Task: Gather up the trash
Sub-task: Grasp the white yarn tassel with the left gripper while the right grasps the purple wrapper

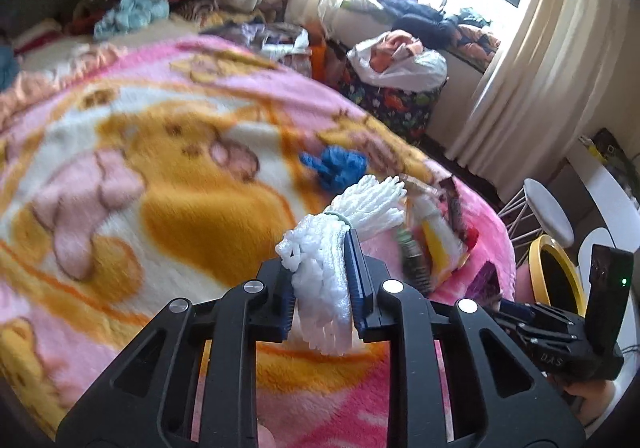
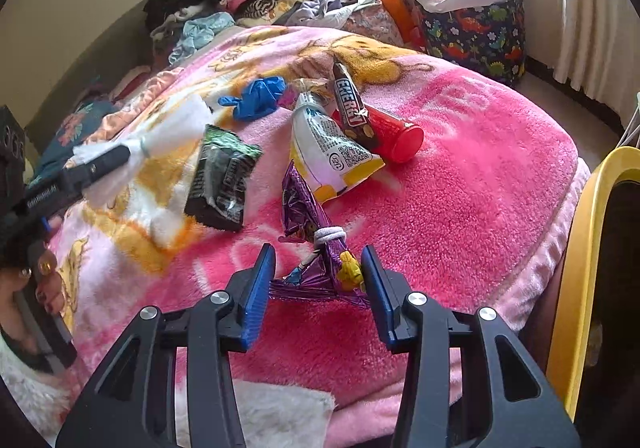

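Trash is being gathered off a fluffy pink and yellow cartoon blanket [image 2: 460, 151], and we are at the pick-up step with both tongs busy. Our left gripper [image 1: 322, 280] is clamped on a white foam net sleeve bundled with a green band [image 1: 340, 232], which juts out ahead of the blue pads and seems to hang clear of the blanket. Our right gripper [image 2: 318, 280] brackets a crinkled purple foil wrapper tied with a white band [image 2: 316, 248]; the jaws stand partly apart on either side of it, and we cannot tell whether the pads truly press the foil. Ahead of the right tongs lie a dark green and black snack packet [image 2: 224, 175], a white and yellow pouch [image 2: 328, 151], a brown bar wrapper marked ENERGY [image 2: 350, 107] across a red plastic tube [image 2: 392, 135], and a crumpled blue glove [image 2: 256, 95] farther off. To the right of the right tongs a round yellow-rimmed bin [image 2: 580, 248] stands beside the bed. Next, we judge, the right jaws should finish closing on the purple foil, then both catches go over to the bin and are released there.
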{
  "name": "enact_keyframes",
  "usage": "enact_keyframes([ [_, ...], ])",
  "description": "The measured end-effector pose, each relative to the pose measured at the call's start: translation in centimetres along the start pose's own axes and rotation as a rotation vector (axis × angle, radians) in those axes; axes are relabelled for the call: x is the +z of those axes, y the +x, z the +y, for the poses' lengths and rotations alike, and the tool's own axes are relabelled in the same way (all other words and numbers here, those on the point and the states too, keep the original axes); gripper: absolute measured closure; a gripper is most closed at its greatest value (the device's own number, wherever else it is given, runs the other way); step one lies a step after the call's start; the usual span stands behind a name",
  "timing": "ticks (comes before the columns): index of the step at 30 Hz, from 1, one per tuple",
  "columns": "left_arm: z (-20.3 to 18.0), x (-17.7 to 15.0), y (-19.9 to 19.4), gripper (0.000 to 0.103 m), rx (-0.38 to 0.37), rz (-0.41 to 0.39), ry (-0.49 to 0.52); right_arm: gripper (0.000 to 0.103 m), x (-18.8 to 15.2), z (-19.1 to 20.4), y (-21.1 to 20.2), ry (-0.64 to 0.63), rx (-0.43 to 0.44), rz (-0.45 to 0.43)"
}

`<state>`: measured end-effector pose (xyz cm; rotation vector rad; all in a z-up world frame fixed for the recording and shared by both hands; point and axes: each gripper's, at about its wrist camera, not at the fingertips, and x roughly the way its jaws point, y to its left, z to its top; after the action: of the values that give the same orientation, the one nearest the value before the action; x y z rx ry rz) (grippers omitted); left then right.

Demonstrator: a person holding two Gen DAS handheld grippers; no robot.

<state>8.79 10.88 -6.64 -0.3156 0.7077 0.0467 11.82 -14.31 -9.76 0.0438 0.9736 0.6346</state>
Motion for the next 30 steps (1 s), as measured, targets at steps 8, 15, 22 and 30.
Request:
enact_keyframes([
  [8, -1.7, 1.3, -1.5, 0.087, -0.029, -0.051, 0.018, 0.061, 0.1, 0.4, -1.5, 0.004, 0.021, -0.036],
  [15, -3.5, 1.2, -1.7, 0.087, -0.06, -0.054, 0.04, 0.061, 0.6, 0.2, -3.5, 0.01, 0.026, -0.09],
  [22, -5.0, 1.0, -1.6, 0.087, -0.083, -0.054, 0.059, 0.061, 0.8, -0.4, -5.2, 0.022, 0.002, -0.137],
  [30, -6.8, 0.8, -1.6, 0.087, -0.11, -0.054, 0.085, 0.061, 0.8, -1.5, -6.9, 0.051, -0.012, -0.18],
])
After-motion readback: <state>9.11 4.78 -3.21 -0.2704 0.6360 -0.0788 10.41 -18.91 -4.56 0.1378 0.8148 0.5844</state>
